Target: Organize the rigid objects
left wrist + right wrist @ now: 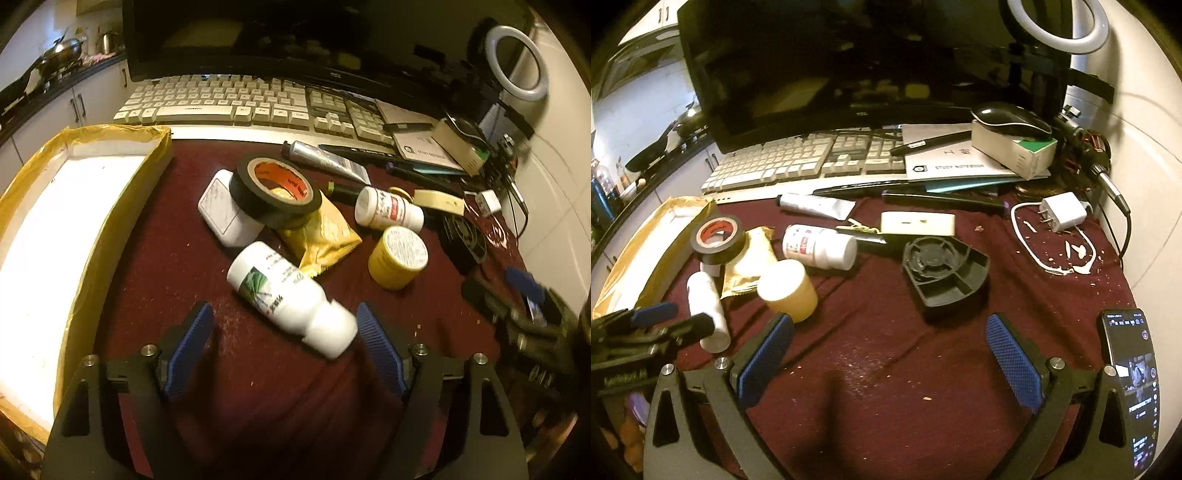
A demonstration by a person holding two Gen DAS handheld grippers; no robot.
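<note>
My left gripper (284, 325) is open, its blue pads on either side of the cap end of a white bottle with a green leaf label (288, 295) that lies on the dark red cloth; the bottle also shows in the right wrist view (707, 310). Behind it lie a flat white bottle (225, 210), a black tape roll (275, 192), a gold pouch (325, 236), a yellow jar (397, 256) and a red-labelled white bottle (388, 210). My right gripper (890, 339) is open and empty above bare cloth, in front of a black fan part (942, 271).
A yellow-lined box with a white bottom (55, 240) stands at the left. A keyboard (240, 103), monitor, notebook (960, 166), pens, a silver tube (816, 205), a cream box (918, 223), a white charger (1062, 212) and a phone (1134, 384) lie around.
</note>
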